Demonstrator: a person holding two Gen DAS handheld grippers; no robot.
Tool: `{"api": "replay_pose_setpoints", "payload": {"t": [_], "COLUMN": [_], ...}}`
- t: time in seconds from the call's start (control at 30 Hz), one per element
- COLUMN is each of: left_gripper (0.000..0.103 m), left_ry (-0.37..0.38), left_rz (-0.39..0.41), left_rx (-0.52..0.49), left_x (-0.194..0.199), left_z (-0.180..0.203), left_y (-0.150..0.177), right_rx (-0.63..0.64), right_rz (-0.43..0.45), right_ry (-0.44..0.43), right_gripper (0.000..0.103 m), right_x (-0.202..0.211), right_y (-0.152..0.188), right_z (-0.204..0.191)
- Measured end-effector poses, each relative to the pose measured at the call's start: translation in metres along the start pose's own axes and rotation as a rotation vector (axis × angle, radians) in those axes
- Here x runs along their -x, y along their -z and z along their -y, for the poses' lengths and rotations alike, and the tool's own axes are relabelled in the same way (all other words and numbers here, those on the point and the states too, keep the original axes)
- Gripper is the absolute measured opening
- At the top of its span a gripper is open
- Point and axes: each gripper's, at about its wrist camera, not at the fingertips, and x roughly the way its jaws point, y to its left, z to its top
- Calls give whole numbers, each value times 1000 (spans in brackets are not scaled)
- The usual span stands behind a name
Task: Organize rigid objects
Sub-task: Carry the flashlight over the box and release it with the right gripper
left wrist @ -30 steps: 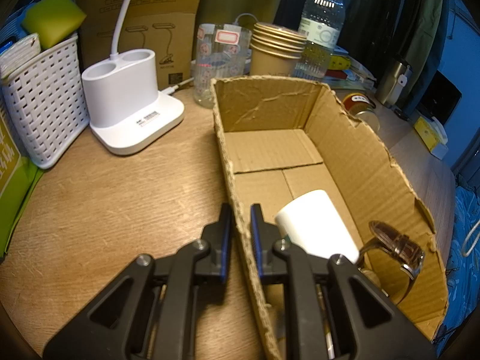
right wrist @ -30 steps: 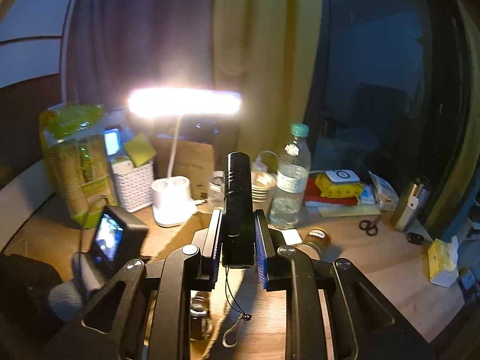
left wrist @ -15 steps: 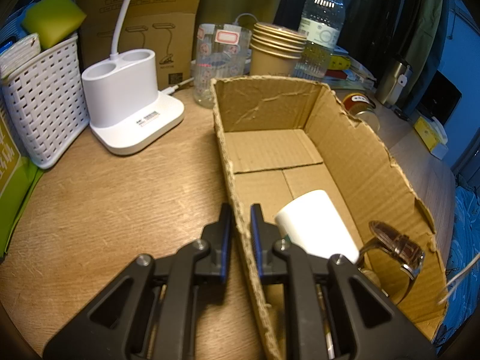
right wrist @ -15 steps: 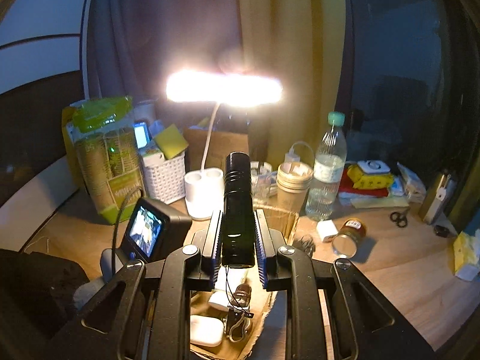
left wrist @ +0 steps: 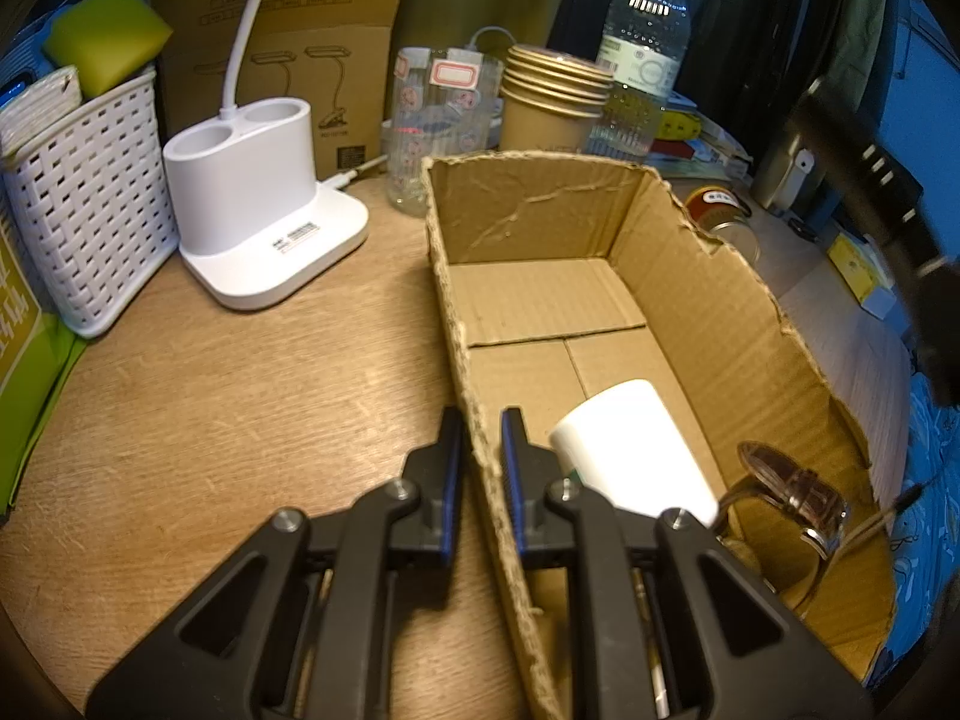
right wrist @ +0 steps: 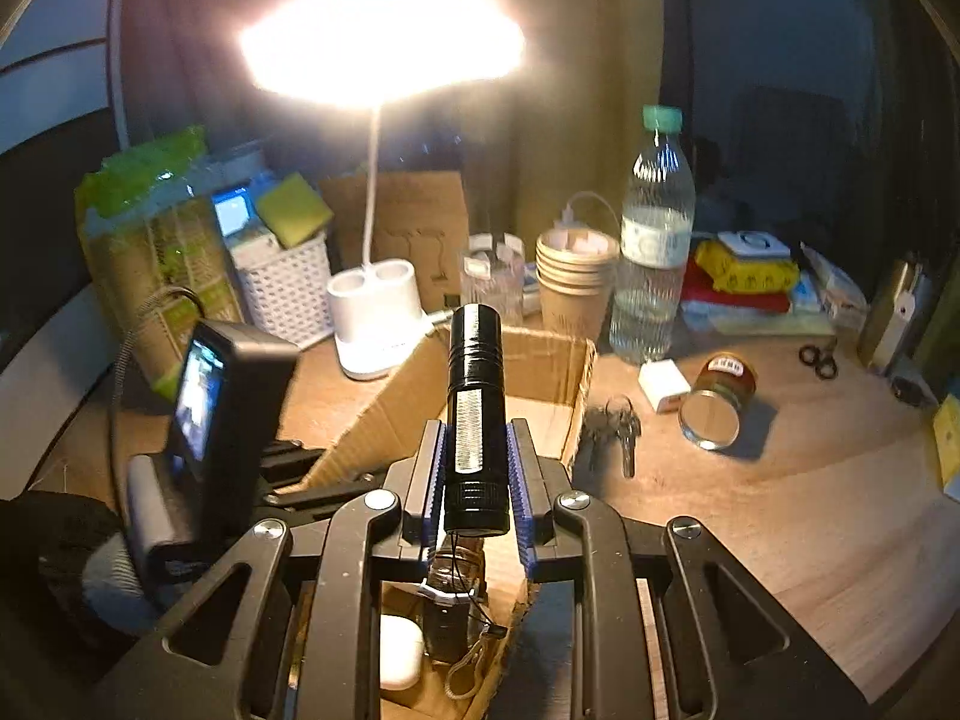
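Observation:
My right gripper is shut on a black flashlight, which points forward above an open cardboard box. Its cord hangs down into the box. In the box under it lie a white earbud case and a watch. My left gripper is shut on the box's left wall. Inside the box a white cup lies on its side beside the watch. A dark blurred shape hangs over the box's right side.
A white lamp base, a white basket, a glass, stacked paper cups and a water bottle stand behind the box. Right of it lie keys, a white charger, a tipped jar and scissors.
My right gripper has come down and forward over the box with the flashlight, and a dark shape has entered the left wrist view at the right. The left gripper has not moved.

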Motion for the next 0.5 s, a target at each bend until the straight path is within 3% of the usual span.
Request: {"api": "replay_pose_setpoints", "payload": {"t": [0.5], "left_gripper": [14], "left_ry": [0], "left_rz": [0], "left_rx": [0], "left_x": [0], "left_z": [0], "left_y": [0], "right_rx": [8], "right_rz": [-96], "right_ry": [51], "right_gripper": [21], "right_x": [-41], "right_y": [17], "right_z": [9]}}
